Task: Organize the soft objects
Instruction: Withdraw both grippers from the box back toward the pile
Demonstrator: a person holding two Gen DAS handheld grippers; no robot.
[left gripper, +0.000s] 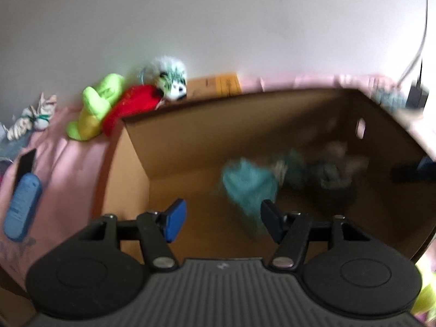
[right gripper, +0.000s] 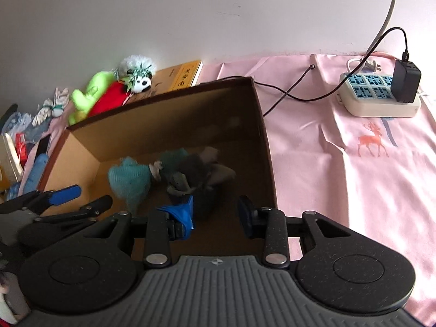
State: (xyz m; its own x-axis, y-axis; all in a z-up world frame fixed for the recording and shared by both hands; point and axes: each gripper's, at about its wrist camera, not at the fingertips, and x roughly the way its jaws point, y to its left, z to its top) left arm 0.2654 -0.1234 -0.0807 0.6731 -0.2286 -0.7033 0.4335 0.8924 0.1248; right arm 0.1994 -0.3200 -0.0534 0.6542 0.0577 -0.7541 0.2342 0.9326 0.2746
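Soft objects, a teal mesh puff (right gripper: 129, 178) and dark grey cloth pieces (right gripper: 196, 174), already lie on the floor of the cardboard box (right gripper: 261, 136), while a green-and-red plush (right gripper: 95, 98) waits outside against its far wall. Both the left gripper (left gripper: 222, 222) and right gripper (right gripper: 215, 218) hover over the box, tilted down into it, fingers spread and empty, so this looks like the gap after a drop. Next, I judge, comes a reach over the far wall for the plush.
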